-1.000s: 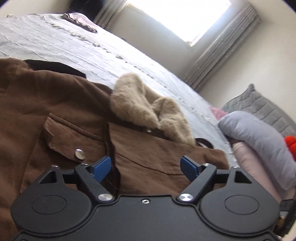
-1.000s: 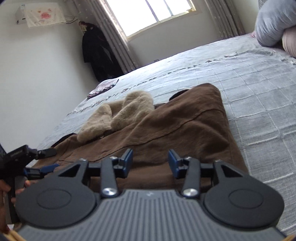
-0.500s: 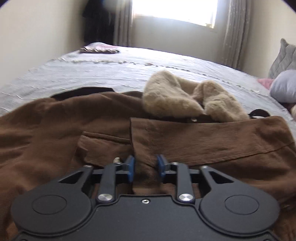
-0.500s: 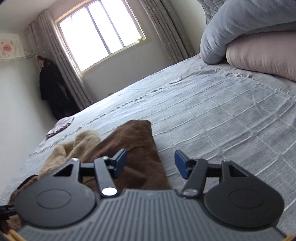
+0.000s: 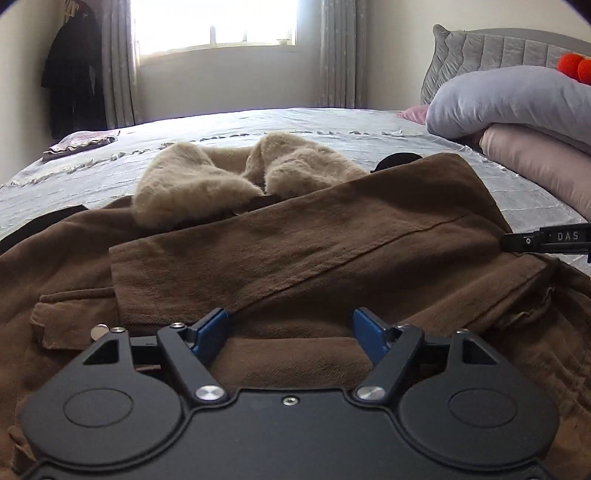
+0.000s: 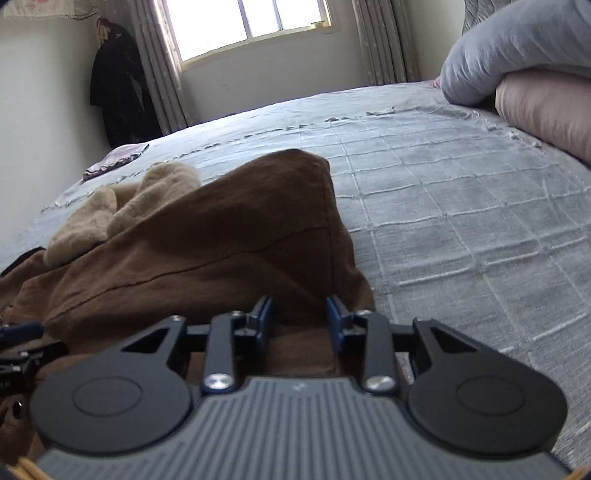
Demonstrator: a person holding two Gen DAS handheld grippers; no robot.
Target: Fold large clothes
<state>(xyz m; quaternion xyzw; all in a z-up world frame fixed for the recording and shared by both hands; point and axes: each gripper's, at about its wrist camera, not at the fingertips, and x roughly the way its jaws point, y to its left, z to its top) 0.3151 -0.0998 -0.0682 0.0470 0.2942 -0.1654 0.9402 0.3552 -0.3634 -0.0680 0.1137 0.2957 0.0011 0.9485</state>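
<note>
Bedroom, window (image 5: pixel 216 22) in far wall; grey bedspread (image 6: pixel 461 206) under all. Brown coat (image 5: pixel 295 251) lay on bed, beige fur collar (image 5: pixel 199 188) at far end, sleeve folded across front. Left gripper (image 5: pixel 290 330) over coat, jaws wide and opening, pads clear of cloth. Right gripper (image 6: pixel 300 315) at coat's right edge, jaws closing, fold of cloth between them. Pillows (image 5: pixel 517 107) at far right.

Brown sleeve (image 5: pixel 295 236) now across jacket front, formerly aside.
</note>
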